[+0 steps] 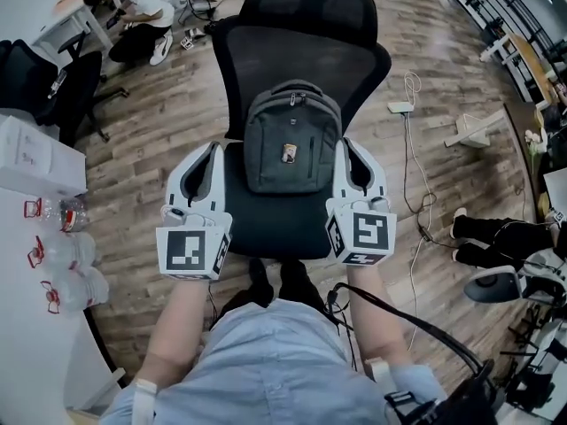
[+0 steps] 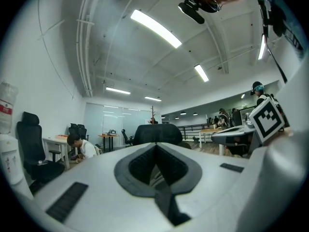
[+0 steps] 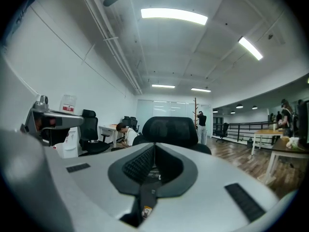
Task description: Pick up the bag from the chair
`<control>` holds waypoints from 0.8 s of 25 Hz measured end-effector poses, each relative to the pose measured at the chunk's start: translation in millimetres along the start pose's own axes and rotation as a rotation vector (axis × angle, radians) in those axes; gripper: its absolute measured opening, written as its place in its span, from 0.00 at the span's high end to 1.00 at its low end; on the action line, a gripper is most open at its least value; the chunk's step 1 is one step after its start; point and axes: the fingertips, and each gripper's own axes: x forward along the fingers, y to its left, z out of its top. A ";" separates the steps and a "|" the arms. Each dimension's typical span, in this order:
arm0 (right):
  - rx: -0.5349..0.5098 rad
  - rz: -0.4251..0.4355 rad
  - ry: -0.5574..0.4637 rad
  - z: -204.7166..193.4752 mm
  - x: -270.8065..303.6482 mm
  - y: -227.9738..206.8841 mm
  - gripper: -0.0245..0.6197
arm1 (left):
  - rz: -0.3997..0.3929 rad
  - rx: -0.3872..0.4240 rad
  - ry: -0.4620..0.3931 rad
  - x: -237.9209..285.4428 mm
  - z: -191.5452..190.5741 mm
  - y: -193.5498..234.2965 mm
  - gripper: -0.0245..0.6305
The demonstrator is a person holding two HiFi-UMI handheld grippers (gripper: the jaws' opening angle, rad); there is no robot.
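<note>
A dark grey backpack [image 1: 292,135] stands on the seat of a black mesh office chair [image 1: 306,25], leaning on its backrest. My left gripper [image 1: 215,151] is level beside the bag's left edge, and my right gripper [image 1: 346,147] is level beside its right edge. Whether either one touches the bag I cannot tell. In the left gripper view the left gripper [image 2: 155,147] has its jaws together with nothing between them, and the chair's headrest [image 2: 157,133] rises beyond. The right gripper view shows the right gripper [image 3: 154,147] the same way, shut and empty, facing the headrest [image 3: 169,128].
A white table [image 1: 22,326] at the left carries several water bottles [image 1: 60,253] and a white box [image 1: 35,158]. Another black chair [image 1: 53,87] and a crouching person [image 1: 142,7] are at the back left. A power strip [image 1: 400,107] with cable lies on the wooden floor at the right.
</note>
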 end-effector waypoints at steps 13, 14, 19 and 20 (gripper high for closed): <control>0.055 0.052 0.149 -100.2 39.9 -45.5 0.95 | -0.008 -0.014 0.136 58.2 -94.1 -24.9 0.96; 0.065 0.060 0.161 -110.9 42.4 -47.7 0.94 | -0.001 -0.020 0.158 59.6 -106.6 -25.6 0.96; 0.101 0.088 0.232 -172.1 58.2 -58.7 0.84 | -0.010 -0.036 0.235 70.5 -168.9 -31.7 0.96; 0.105 0.092 0.248 -185.4 62.7 -59.7 0.81 | -0.022 -0.050 0.242 74.0 -181.4 -32.1 0.96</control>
